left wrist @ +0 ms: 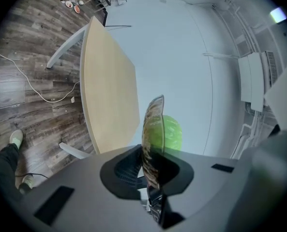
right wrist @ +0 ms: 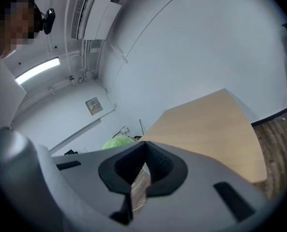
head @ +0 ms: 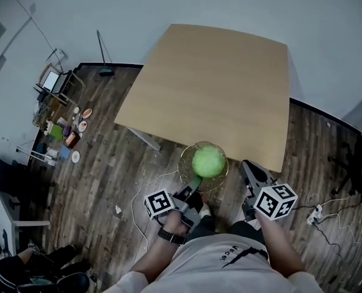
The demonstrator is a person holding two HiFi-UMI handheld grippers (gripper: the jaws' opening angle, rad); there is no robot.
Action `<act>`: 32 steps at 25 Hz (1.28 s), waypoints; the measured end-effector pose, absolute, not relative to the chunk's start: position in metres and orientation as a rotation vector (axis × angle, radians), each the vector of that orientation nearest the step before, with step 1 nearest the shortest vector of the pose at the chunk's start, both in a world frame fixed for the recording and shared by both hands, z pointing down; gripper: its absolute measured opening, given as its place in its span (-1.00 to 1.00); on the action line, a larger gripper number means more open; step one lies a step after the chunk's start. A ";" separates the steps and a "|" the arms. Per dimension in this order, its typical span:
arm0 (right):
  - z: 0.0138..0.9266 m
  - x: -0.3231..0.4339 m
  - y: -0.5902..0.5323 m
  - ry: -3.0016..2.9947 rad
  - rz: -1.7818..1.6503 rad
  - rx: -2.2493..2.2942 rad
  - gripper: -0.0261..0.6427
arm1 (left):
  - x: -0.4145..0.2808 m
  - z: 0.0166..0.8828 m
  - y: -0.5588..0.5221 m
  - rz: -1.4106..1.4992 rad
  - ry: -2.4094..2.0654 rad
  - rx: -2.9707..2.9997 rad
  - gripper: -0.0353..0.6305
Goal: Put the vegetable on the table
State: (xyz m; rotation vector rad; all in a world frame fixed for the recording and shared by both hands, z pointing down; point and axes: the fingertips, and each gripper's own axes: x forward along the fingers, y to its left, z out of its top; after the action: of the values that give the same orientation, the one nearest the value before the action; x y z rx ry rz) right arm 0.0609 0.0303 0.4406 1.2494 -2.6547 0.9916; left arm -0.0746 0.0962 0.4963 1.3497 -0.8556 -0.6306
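The left claw (head: 193, 191) (left wrist: 150, 178) was pinching the rim of a see-through bowl (head: 184, 163) (left wrist: 153, 115). The right claw (head: 249, 168) (right wrist: 139, 187) was just a little apart and held nothing. The round green vegetable (head: 209, 161) (left wrist: 171, 132) sat inside the bowl, just past the left claw's tips. It was up in the air, at the near edge of the worktop (head: 217, 84) (left wrist: 104, 91). This looked like the carrying step. Next, I think, the bowl must go forward and come down flat on the wood.
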 end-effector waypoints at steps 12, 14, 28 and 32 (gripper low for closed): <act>0.464 0.042 -0.036 -2.591 1.034 1.340 -0.89 | -0.100 0.549 0.020 -0.559 -0.793 1.311 -0.77; 0.470 0.040 -0.053 -2.586 1.053 1.335 -0.89 | -0.098 0.557 0.003 -0.554 -0.784 1.306 -0.77; 0.496 0.024 -0.201 -2.612 1.095 1.200 -0.89 | -0.085 0.592 -0.113 -0.605 -0.715 1.302 -0.77; 0.511 0.019 -0.219 -2.586 1.111 1.167 -0.89 | -0.088 0.616 -0.127 -0.630 -0.719 1.279 -0.77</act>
State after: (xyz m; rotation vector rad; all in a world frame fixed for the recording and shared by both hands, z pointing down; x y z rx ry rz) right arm 0.0188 -0.2191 0.5111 1.1667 -2.5860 1.1110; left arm -0.0879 -0.1271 0.6156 1.2792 -0.7194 -0.6305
